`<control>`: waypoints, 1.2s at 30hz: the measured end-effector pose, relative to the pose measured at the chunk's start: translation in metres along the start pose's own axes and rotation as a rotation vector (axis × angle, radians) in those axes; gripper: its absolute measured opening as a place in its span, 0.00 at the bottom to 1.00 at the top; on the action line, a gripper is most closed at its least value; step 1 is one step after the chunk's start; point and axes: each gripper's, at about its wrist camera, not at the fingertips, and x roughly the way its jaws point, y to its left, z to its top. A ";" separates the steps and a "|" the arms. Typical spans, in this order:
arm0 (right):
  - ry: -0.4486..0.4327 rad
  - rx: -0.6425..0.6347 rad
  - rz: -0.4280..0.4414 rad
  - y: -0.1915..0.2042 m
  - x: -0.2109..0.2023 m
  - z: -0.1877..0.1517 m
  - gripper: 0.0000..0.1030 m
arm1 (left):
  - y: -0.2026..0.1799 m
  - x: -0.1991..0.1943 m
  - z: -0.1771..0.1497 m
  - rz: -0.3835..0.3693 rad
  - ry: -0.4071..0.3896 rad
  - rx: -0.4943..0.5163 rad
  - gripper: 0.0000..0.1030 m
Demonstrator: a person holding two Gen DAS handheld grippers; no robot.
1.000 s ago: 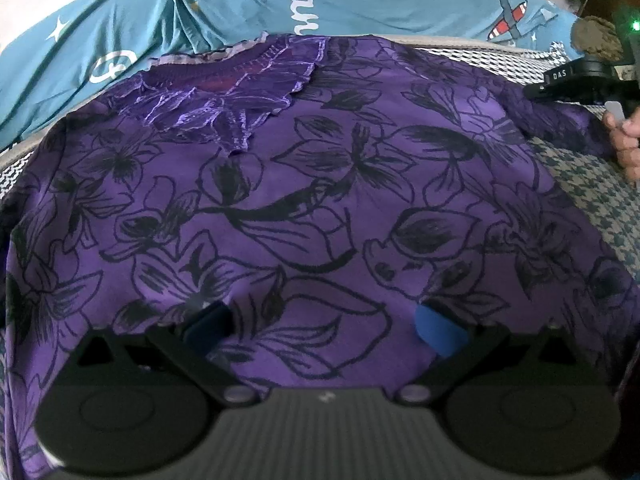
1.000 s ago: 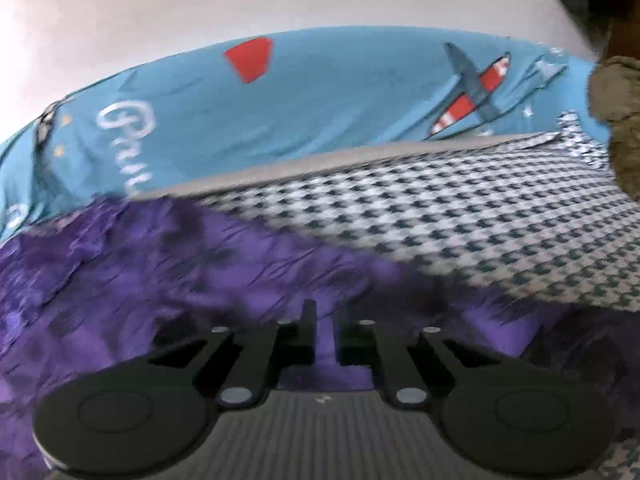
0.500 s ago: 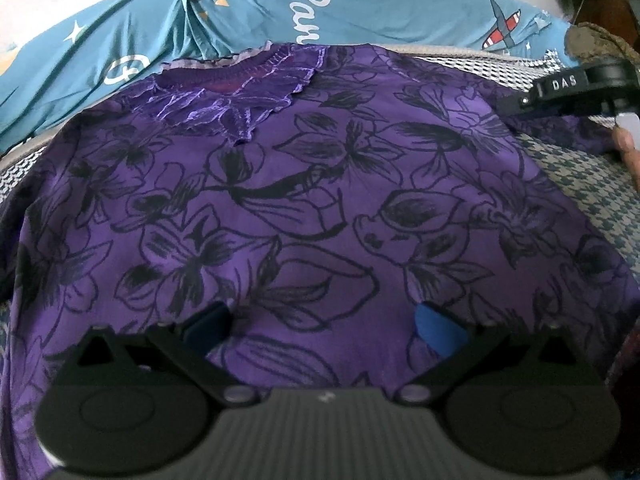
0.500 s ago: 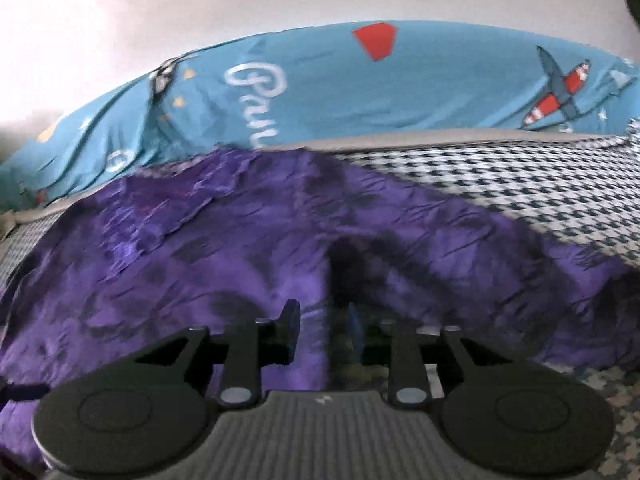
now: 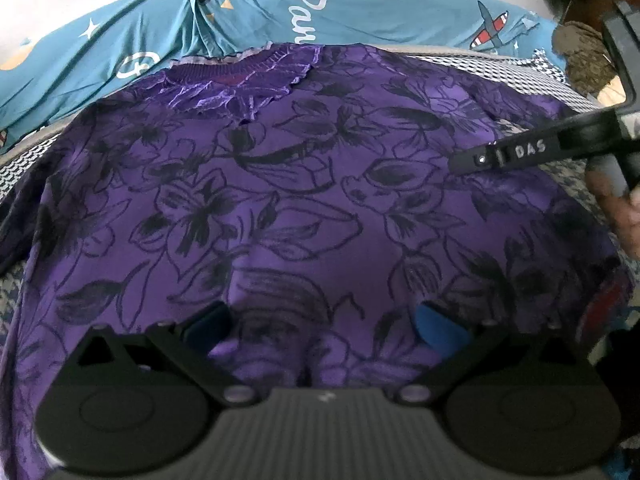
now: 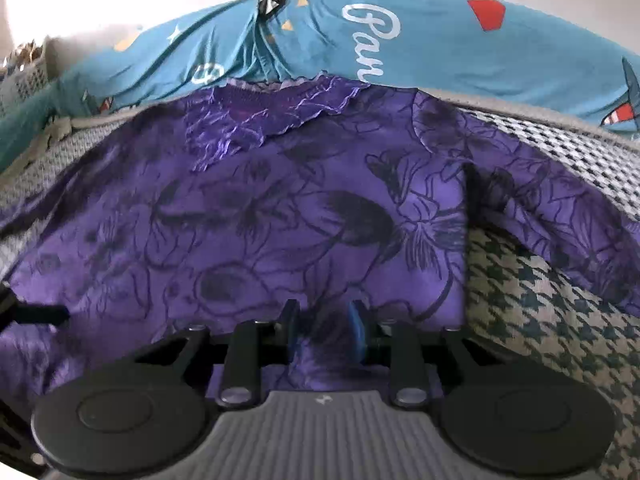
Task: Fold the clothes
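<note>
A purple top with black flower print [image 5: 304,184] lies spread flat, its ruffled neckline [image 5: 244,84] at the far side. My left gripper [image 5: 320,320] hovers open over the top's near part, with nothing held between its blue pads. My right gripper [image 6: 324,332] is over the top's right side, next to the body's side edge [image 6: 464,240], with the right sleeve [image 6: 568,232] stretched away to the right. Its jaws stand a little apart; purple cloth shows in the gap but I see no pad pressing it. In the left wrist view its finger [image 5: 504,156] reaches in from the right.
The top rests on a houndstooth cover [image 6: 552,328]. A blue printed pillow [image 5: 360,12] runs along the far side against a pale wall. A person's hand [image 5: 624,208] shows at the right edge. Something brown and lumpy [image 5: 584,56] sits at the far right.
My right gripper has moved left from the sleeve to over the top's body, and its jaws have parted slightly. The left gripper has drawn back a little and stays open.
</note>
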 end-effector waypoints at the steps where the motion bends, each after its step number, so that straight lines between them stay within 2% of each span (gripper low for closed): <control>1: -0.002 -0.002 -0.010 0.002 -0.001 -0.003 0.26 | 0.000 -0.001 -0.002 0.000 0.000 -0.002 1.00; 13: -0.020 0.078 -0.100 0.025 -0.025 -0.034 0.29 | -0.003 -0.013 -0.015 0.038 0.002 -0.027 1.00; 19: -0.035 0.073 -0.145 0.042 -0.039 -0.052 0.31 | -0.004 -0.016 -0.019 0.056 0.001 -0.033 1.00; 36: -0.021 0.170 -0.168 0.058 -0.069 -0.084 0.36 | -0.007 -0.024 -0.030 0.094 0.008 -0.056 1.00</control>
